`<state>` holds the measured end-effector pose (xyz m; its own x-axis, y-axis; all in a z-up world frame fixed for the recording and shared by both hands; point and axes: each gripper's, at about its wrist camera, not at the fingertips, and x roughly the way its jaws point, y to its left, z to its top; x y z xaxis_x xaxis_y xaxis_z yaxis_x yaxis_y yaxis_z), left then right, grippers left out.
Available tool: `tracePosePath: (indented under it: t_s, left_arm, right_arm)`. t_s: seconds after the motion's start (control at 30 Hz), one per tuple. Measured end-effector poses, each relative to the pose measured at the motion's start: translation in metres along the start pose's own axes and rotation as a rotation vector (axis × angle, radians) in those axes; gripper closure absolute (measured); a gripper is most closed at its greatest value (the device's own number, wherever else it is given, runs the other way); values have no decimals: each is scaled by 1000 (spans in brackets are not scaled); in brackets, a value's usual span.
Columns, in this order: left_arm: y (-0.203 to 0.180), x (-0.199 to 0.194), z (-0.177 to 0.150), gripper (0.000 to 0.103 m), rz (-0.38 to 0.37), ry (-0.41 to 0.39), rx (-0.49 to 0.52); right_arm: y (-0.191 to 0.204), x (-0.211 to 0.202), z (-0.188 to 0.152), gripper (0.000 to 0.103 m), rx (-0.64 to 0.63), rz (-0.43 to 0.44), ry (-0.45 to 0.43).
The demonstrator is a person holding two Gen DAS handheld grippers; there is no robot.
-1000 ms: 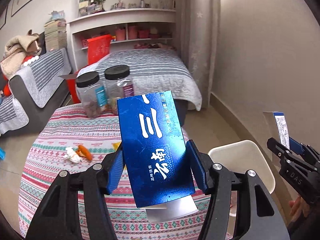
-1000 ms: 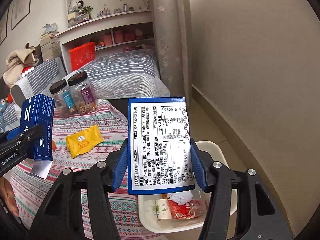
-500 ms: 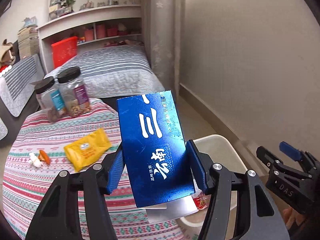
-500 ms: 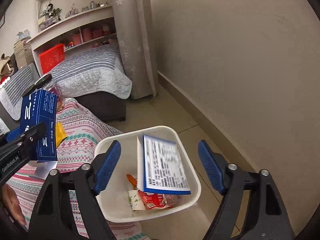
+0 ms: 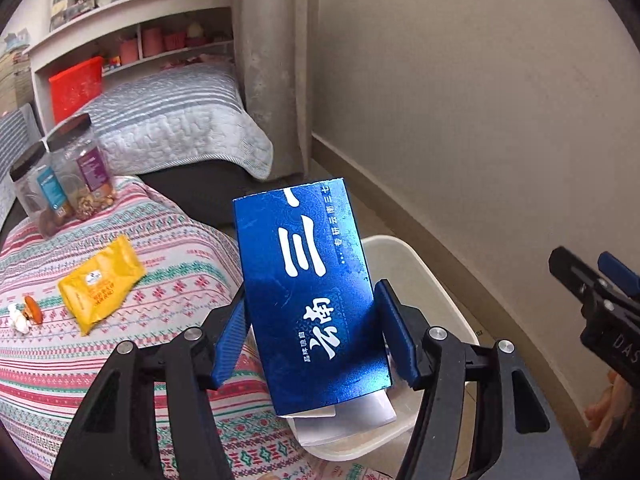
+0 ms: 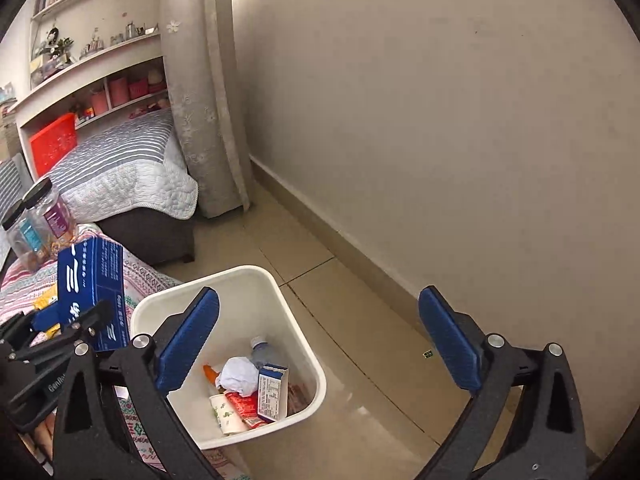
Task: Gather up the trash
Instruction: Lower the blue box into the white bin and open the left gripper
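The left gripper (image 5: 310, 338) has its jaws around the blue box (image 5: 310, 292), which they have just been loosening; the left pad looks slightly clear. Since a second ago it has come over the white bin (image 6: 296, 320). The right gripper's (image 6: 320, 344) jaws have just been opening and gape empty; its labelled box (image 6: 273, 392) now lies in the bin. A yellow packet (image 5: 100, 282) remains on the patterned tabletop (image 5: 180, 264), the bed (image 6: 120, 160) behind.

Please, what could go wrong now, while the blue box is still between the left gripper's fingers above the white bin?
1. The left gripper has just been opening and its pads look barely on the blue box. The box hangs near the white bin rim on the table side, so it might strike the rim and fall outside.
2. The white flap at the box's lower end could catch on the rim.
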<state>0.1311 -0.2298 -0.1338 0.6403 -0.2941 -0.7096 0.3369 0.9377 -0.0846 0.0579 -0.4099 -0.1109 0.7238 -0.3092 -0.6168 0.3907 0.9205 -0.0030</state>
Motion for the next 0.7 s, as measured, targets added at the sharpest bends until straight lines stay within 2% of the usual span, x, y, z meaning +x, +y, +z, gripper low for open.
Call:
tracePosePath:
  t_s: [0.1, 0.3, 0.5, 0.7]
  left_arm:
    - [-1, -3, 0, 31, 43, -19, 26]
    - [18, -14, 1, 27, 153, -36, 53]
    - [57, -26, -2, 27, 245, -40, 63]
    - [108, -34, -10, 27, 329, -4, 43]
  right_arm:
    - [4, -2, 0, 7, -9, 0, -6]
    - [27, -4, 0, 7, -50, 34, -2]
    - [66, -3, 4, 7, -96, 82, 9]
    - [118, -3, 2, 7, -148, 161, 39]
